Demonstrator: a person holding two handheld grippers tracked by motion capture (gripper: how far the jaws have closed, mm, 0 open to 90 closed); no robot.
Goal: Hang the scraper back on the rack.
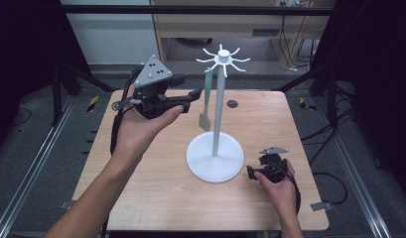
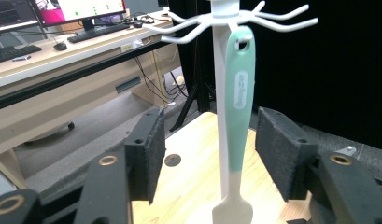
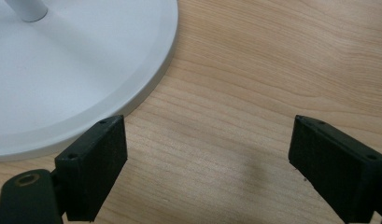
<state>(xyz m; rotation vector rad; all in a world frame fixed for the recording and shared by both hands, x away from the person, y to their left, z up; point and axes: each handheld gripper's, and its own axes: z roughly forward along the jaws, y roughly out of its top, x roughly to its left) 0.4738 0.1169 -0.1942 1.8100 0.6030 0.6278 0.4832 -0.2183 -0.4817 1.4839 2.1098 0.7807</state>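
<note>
Left tool: black two-jaw left tool [image 1: 199, 91] held up above the desk's far-left part in the person's left hand [image 1: 141, 126]; in the left gripper view [image 2: 207, 151] its jaws stand wide apart, one on each side of the spatula handle, pads clear of it; nothing gripped.

Spatula: mint-green-handled spatula with a pale grey blade [image 1: 206, 99] hangs by the hole at the top of its handle from one arm of the rack; seen up close in the left gripper view [image 2: 237, 121], handle upright, blade at the bottom, just in front of the white pole.

Rack: white metal hanging rack with a round base, slim pole and radiating hook arms [image 1: 218, 114] stands upright on the desk, right of centre; hook arms at the top [image 2: 212, 21].

Right tool: black two-jaw right tool [image 1: 249, 172] low on the desk, just beside the right edge of the rack base, in the person's right hand [image 1: 280, 186]; right gripper view [image 3: 207, 158] shows jaws wide apart over bare wood, holding nothing; base rim [image 3: 146, 88] near one jaw.

Desk: light wooden desk [image 1: 161, 193]; small dark round mark [image 1: 232, 104] near its far edge.
</note>
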